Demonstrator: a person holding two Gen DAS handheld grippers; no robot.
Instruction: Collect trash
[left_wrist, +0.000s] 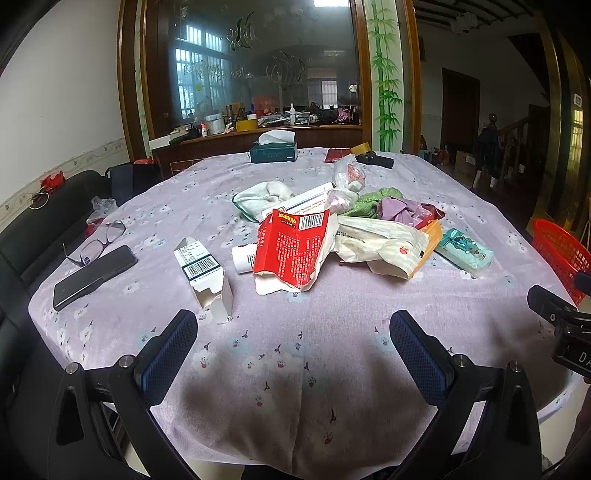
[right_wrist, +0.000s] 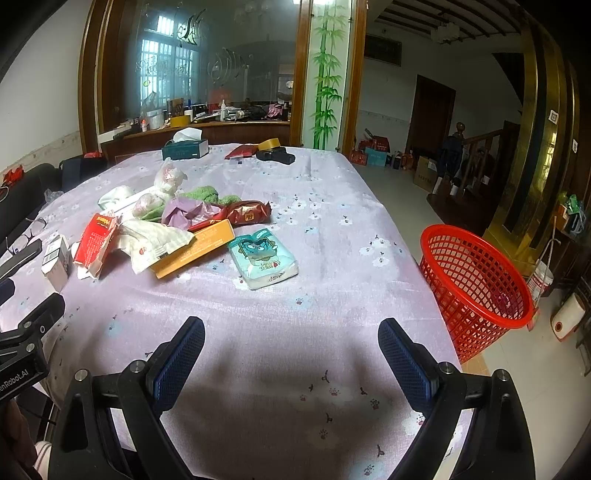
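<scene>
A heap of trash lies mid-table on the lilac cloth (left_wrist: 295, 332): a torn red carton (left_wrist: 291, 247), a white-and-black small box (left_wrist: 205, 273), a crumpled white wrapper (left_wrist: 376, 243), an orange flat box (right_wrist: 195, 251), a teal tissue pack (right_wrist: 262, 258), a brown snack wrapper (right_wrist: 249, 212) and purple crumpled plastic (right_wrist: 188, 212). A red mesh basket (right_wrist: 476, 280) stands on the floor past the table's right edge. My left gripper (left_wrist: 293, 332) is open and empty, hovering short of the heap. My right gripper (right_wrist: 291, 341) is also open and empty, near the front edge.
A phone (left_wrist: 94, 277) and glasses (left_wrist: 98, 240) lie at the table's left. A green tissue box (left_wrist: 273, 151), tape roll (right_wrist: 268, 144) and dark case (right_wrist: 277, 155) sit at the far edge. A black sofa (left_wrist: 44, 221) borders the left side.
</scene>
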